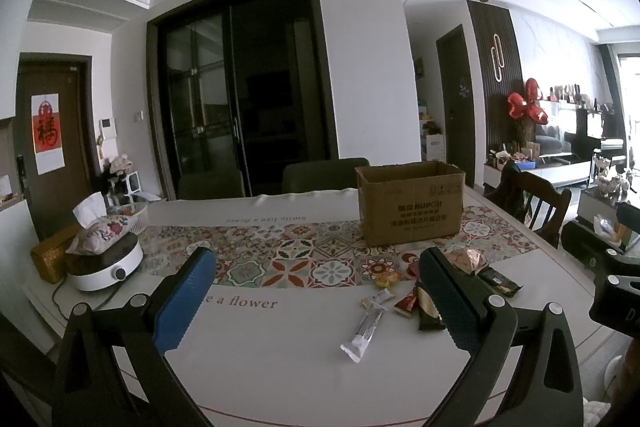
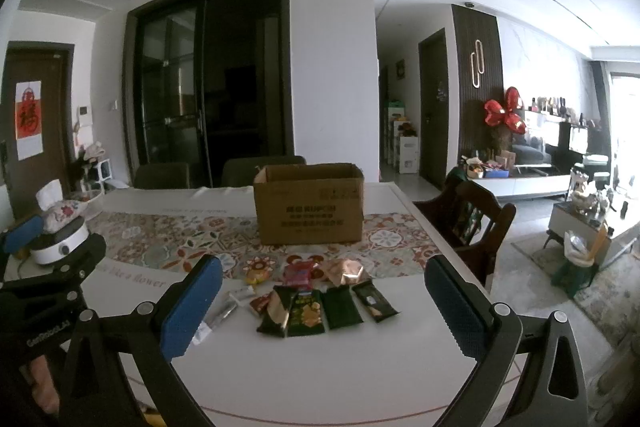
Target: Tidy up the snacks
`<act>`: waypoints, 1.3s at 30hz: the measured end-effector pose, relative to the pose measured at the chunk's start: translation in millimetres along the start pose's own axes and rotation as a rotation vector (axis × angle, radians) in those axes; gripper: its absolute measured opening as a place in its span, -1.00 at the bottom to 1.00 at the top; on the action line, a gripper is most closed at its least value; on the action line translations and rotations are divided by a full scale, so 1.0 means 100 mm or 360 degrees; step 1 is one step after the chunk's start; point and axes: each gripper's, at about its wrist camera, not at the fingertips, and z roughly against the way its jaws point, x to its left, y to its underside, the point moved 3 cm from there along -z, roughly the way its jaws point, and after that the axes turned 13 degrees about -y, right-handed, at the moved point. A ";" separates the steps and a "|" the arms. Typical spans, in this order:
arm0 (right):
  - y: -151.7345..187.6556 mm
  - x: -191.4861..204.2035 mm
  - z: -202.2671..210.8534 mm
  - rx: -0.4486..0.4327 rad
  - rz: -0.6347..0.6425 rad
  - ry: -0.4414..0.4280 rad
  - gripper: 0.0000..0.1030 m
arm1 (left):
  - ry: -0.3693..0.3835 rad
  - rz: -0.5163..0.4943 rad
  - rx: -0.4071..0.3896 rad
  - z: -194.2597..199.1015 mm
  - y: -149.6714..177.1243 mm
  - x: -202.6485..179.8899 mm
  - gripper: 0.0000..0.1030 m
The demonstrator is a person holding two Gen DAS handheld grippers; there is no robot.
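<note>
Both the left hand-held gripper (image 1: 316, 291) and the right hand-held gripper (image 2: 322, 301) are being held open, empty. The snack packets (image 2: 320, 303) are being framed ahead of the right one, nearer it, before the cardboard box (image 2: 309, 205).

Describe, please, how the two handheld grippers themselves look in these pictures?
Both look alike. The left gripper and right gripper each have a black frame with triangular cut-outs and silver round bolts. Each carries two blue textured pads with sawtooth lower edges. The right view shows white lettering on the left gripper's black body.
</note>
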 end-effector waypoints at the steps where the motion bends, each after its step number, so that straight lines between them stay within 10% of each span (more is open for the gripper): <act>1: 0.00 -0.01 0.01 -0.0002 0.0000 0.0002 0.99 | 0.0000 0.0000 -0.0001 0.00 0.00 0.00 1.00; 39: 0.05 -0.07 -0.03 0.0044 -0.0033 0.0003 0.99 | 0.0072 -0.0036 0.0065 -0.09 0.05 -0.04 1.00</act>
